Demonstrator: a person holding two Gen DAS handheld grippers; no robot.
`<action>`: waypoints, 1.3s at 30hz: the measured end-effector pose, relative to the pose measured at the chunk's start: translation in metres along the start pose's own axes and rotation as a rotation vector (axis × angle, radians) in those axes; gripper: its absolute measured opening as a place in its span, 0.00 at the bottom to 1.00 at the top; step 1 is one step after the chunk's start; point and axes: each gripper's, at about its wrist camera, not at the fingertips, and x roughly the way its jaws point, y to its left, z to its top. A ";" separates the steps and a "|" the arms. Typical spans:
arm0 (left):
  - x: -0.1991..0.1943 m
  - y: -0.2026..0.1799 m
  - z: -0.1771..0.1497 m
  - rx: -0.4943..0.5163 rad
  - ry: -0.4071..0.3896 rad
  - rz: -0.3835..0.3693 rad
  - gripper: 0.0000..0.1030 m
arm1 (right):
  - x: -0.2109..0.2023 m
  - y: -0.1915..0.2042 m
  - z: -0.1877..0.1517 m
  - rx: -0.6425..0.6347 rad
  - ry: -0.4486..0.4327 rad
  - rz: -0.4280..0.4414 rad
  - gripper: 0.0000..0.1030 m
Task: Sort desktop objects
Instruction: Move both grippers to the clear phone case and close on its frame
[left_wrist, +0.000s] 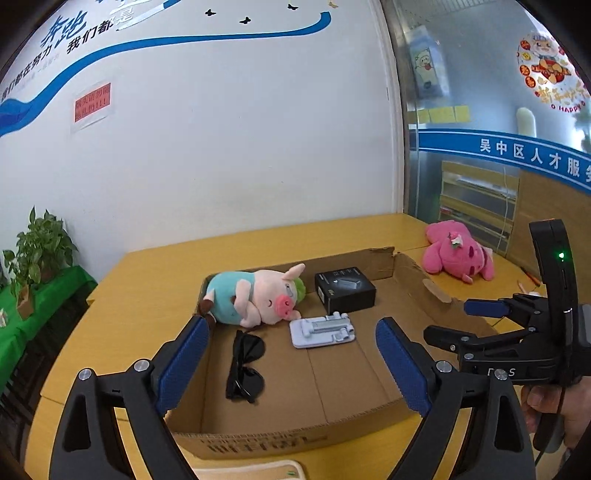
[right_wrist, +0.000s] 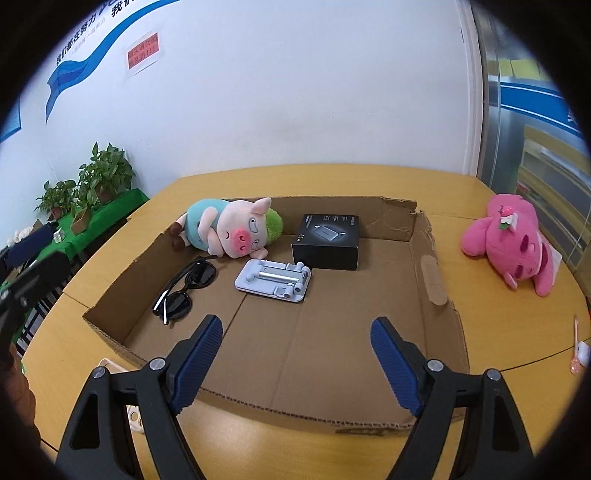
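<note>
Now both the left gripper (left_wrist: 291, 363) and right gripper (right_wrist: 297, 363) hang released, jaws empty, above the cardboard box (right_wrist: 439, 295); pink plush (right_wrist: 513, 245) lies outside it on the counter (right_wrist: 517, 332), right of the box; approach low, clamp its body.

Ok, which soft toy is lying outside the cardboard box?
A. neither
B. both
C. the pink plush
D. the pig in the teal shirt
C: the pink plush lies on the bare table right of the cardboard box, while the pig in the teal shirt lies inside it.
</note>
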 end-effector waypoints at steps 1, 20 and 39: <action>-0.004 0.000 -0.002 -0.009 0.001 -0.001 0.92 | -0.005 0.001 -0.001 -0.006 -0.005 0.000 0.80; -0.015 0.007 -0.022 -0.036 0.035 0.045 0.92 | -0.037 0.012 -0.017 -0.031 -0.024 -0.010 0.80; -0.016 0.075 -0.085 -0.158 0.210 0.041 0.92 | -0.016 0.055 -0.054 -0.036 0.092 0.246 0.80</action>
